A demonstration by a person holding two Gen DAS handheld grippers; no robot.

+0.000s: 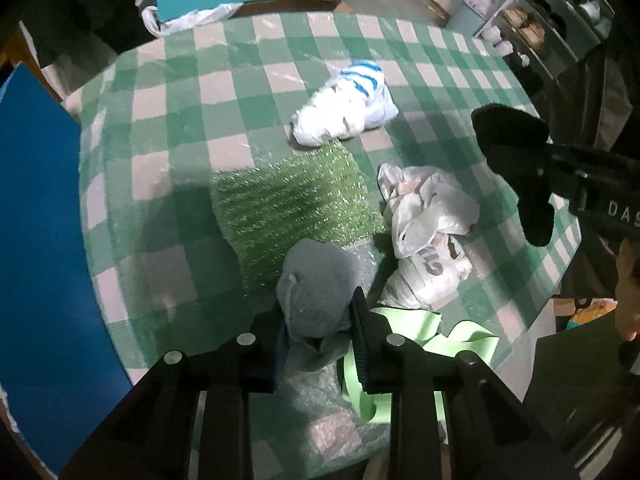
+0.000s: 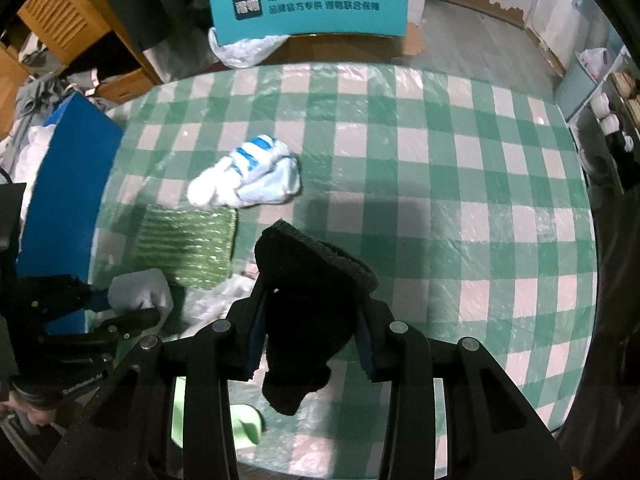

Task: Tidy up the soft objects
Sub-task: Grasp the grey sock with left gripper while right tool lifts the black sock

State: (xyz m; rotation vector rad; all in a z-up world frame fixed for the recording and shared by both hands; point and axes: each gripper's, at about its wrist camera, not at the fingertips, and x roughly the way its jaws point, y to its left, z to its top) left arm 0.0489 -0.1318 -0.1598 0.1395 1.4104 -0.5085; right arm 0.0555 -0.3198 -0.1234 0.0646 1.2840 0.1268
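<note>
Two tools, left tool (image 1: 318,326) clamped on grey plush (image 1: 316,280), right tool (image 2: 310,334) gripping black cloth (image 2: 308,300)

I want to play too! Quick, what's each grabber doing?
Left gripper: closed on the grey plush toy.
Right gripper: closed on the black cloth.

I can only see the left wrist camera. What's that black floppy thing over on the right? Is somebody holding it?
Observer: Yes. The right tool is shut on the black soft thing, squeezing it between its blue pads.
Operator: Is there room over there to put it down?
Observer: I think so. Beyond it, the checkered tablecloth looks bare all the way to the far right edge.
</note>
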